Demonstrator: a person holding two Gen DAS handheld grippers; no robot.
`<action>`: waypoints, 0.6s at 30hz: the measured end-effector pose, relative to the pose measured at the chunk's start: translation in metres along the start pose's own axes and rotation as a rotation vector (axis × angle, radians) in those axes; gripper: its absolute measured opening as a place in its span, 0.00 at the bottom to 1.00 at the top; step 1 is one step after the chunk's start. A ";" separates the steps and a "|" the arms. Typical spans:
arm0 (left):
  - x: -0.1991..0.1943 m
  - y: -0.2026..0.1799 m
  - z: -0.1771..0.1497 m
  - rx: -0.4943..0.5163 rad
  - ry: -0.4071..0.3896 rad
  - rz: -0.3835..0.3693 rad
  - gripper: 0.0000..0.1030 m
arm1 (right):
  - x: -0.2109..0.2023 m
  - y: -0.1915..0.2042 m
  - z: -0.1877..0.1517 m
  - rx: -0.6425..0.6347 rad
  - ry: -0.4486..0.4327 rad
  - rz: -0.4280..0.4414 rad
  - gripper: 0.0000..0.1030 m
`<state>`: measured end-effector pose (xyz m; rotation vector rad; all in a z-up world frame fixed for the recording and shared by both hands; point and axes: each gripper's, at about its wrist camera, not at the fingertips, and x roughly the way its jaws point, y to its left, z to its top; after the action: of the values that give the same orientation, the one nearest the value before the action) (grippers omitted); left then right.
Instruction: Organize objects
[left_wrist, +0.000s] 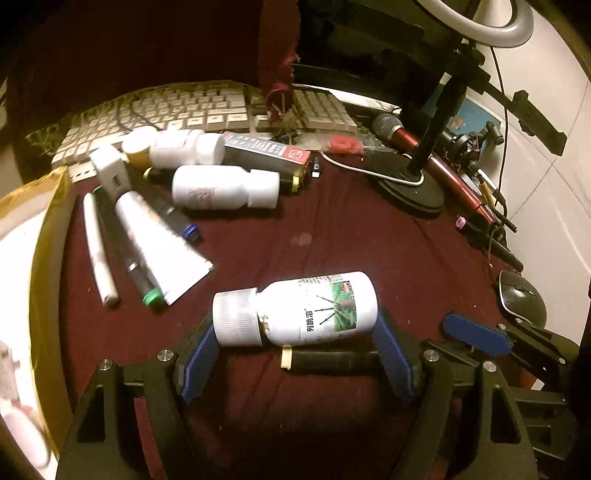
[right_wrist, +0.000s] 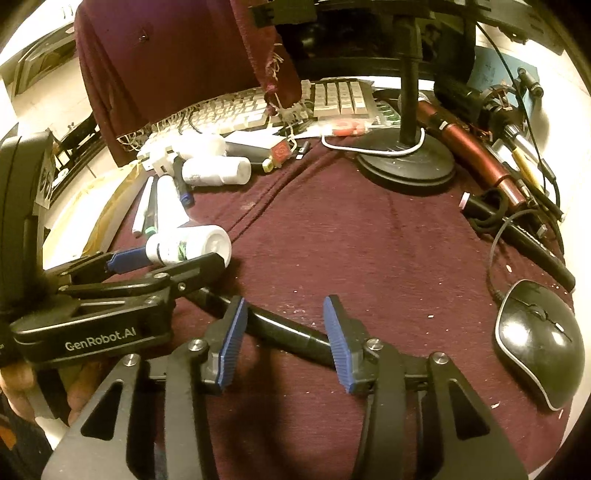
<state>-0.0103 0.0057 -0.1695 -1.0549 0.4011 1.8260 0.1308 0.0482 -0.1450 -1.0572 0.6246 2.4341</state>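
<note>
- The left tongs (left_wrist: 295, 354) are wide, with the white bottle (left_wrist: 299, 310) lying crosswise between the pads, cap at one, base at the other; whether they press it I cannot tell.
- The right tongs (right_wrist: 284, 343) stand half open, straddling a black pen (right_wrist: 280, 330) without touching it.
- Both things lie near the counter's (right_wrist: 369, 240) front edge; the pen's long axis slants across the right gap.
</note>
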 end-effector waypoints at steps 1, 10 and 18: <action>-0.001 0.001 -0.001 -0.005 -0.006 0.000 0.71 | 0.000 0.000 0.000 0.001 0.001 0.006 0.41; -0.013 0.024 -0.011 -0.098 -0.025 -0.024 0.71 | 0.004 0.007 -0.001 -0.008 0.006 0.034 0.44; -0.019 0.038 -0.013 -0.158 -0.035 -0.034 0.71 | 0.008 0.021 -0.004 -0.057 0.011 0.027 0.42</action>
<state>-0.0332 -0.0327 -0.1681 -1.1279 0.2192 1.8664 0.1170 0.0307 -0.1485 -1.0916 0.5797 2.4846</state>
